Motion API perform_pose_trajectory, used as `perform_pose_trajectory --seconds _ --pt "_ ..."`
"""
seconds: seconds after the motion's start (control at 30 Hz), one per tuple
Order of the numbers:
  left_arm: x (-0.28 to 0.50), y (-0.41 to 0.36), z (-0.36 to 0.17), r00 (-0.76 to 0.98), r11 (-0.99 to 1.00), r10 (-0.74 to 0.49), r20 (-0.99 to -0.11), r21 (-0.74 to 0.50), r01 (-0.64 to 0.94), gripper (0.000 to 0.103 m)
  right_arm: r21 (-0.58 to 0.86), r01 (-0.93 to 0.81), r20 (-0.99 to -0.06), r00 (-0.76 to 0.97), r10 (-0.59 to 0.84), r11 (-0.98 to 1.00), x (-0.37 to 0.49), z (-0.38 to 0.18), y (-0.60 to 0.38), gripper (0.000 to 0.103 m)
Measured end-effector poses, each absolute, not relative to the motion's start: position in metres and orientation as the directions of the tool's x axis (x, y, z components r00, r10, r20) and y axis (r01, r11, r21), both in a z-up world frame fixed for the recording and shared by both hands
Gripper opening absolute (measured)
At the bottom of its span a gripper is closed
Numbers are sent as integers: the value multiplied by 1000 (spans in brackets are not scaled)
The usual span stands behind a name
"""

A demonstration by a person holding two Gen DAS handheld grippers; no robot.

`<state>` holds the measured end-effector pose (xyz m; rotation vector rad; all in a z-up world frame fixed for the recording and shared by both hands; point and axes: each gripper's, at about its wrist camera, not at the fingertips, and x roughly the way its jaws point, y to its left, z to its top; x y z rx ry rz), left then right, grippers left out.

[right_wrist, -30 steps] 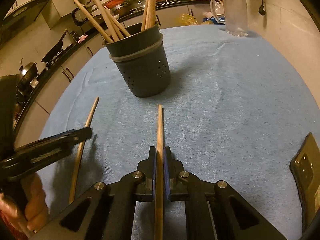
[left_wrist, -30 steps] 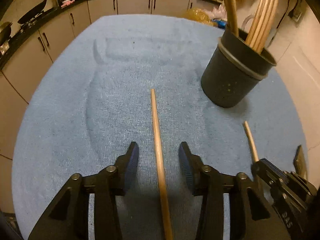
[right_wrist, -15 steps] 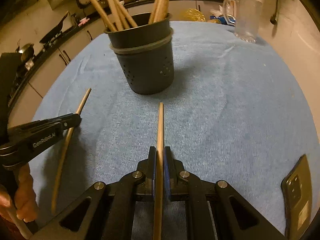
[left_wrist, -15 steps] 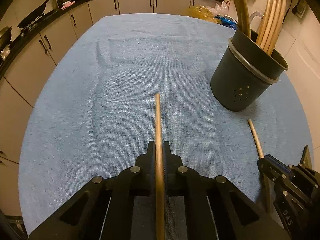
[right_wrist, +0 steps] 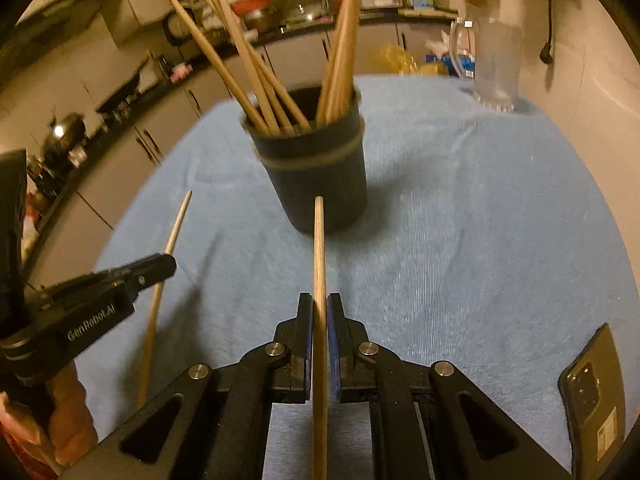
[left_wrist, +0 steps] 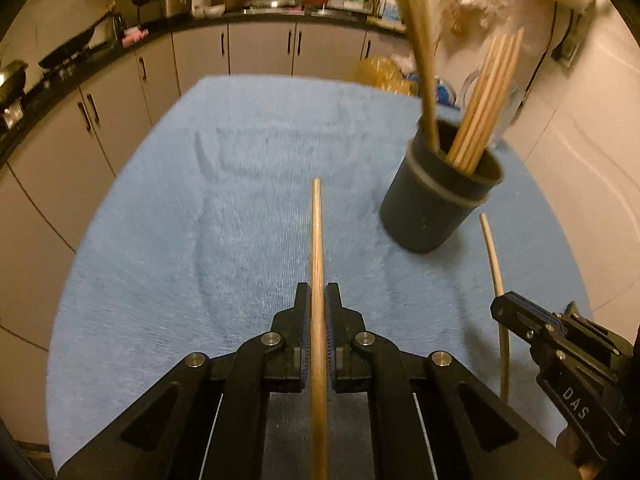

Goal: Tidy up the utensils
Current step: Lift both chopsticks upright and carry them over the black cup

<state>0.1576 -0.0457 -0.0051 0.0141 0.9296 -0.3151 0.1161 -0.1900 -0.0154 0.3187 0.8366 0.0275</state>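
The dark utensil holder [left_wrist: 436, 204] stands upright on the blue towel [left_wrist: 200, 240] that covers the surface, and serves here as the landmark. Several wooden sticks [right_wrist: 256, 80] already stand in it, fanned out and leaning against its rim.

The left tongs [left_wrist: 318, 312] are clamped on a wooden chopstick [left_wrist: 317, 240] that runs straight forward between their pads; its tip ends over bare towel to the left of the holder, well apart from it. The right tongs [right_wrist: 319, 320] are clamped on a second chopstick [right_wrist: 319, 248], whose tip points at the lower wall of the holder and overlaps it in the right wrist view; whether it touches the wall cannot be told.

Nothing lies on the towel between either tip and the holder. In the left wrist view the right tongs and their stick appear just in front of the holder, to its right. Beyond the holder, at the far edge of the surface, stands a clear glass jug [right_wrist: 496, 64]. Nearer the camera than the holder, at the right edge of the towel, lies a dark phone [right_wrist: 596, 396]. Kitchen cabinets [left_wrist: 256, 48] and a stovetop with pans curve behind the holder.
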Motion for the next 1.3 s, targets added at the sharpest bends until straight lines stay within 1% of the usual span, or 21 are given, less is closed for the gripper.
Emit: perform_pose_trajectory --seconds 0.2,0.47,1.3 --pt "136 -46 30 624 952 -274 -732 -114 284 6 302 91 -639 758 130 949 94 13 -188 8" --pt "117 -47 52 664 947 -293 -688 -110 303 6 319 79 -569 813 125 944 74 34 -192 8" --pt "97 -30 82 710 943 -322 -626 -142 302 6 346 88 -502 858 105 934 56 51 -203 7"
